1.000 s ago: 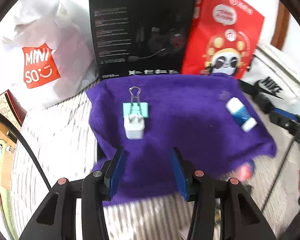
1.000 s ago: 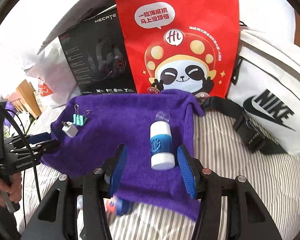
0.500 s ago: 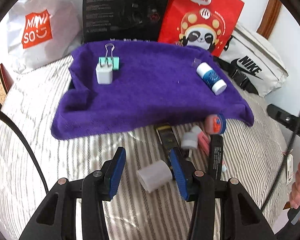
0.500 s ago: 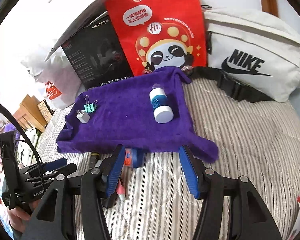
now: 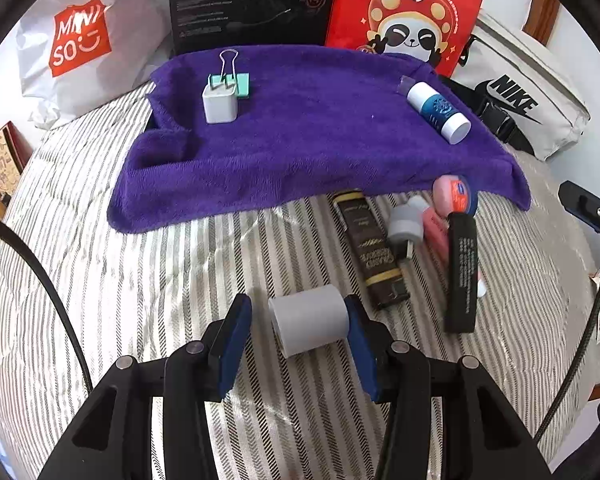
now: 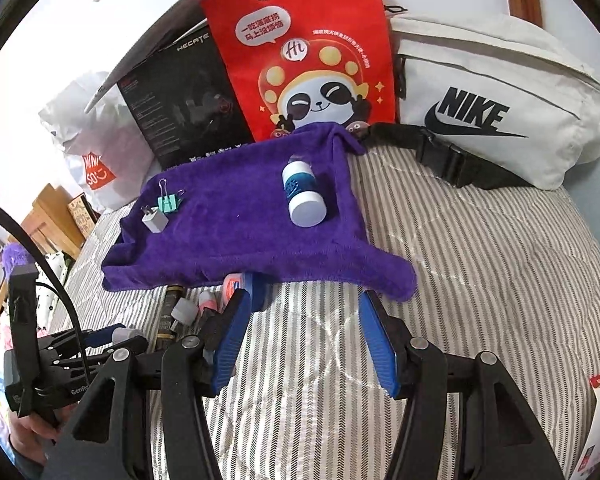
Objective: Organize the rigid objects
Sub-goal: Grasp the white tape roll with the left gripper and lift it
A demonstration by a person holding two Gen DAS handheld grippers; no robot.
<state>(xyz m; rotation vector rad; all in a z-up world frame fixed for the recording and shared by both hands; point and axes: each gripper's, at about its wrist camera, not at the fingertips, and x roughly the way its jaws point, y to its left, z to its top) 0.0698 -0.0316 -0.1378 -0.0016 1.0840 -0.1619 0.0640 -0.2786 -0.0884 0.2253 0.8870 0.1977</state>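
Lying between the left gripper's [image 5: 298, 322] half-spread fingers, touching only the right one: grey cylinder [image 5: 309, 320].

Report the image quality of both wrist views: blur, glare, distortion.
Left wrist view: sharp, strong fisheye bending with dark corners; soft sheen on the striped bedding; purple towel evenly lit. Right wrist view: also sharp, same barrel distortion; wall at upper left blown out white; red bag print readable.
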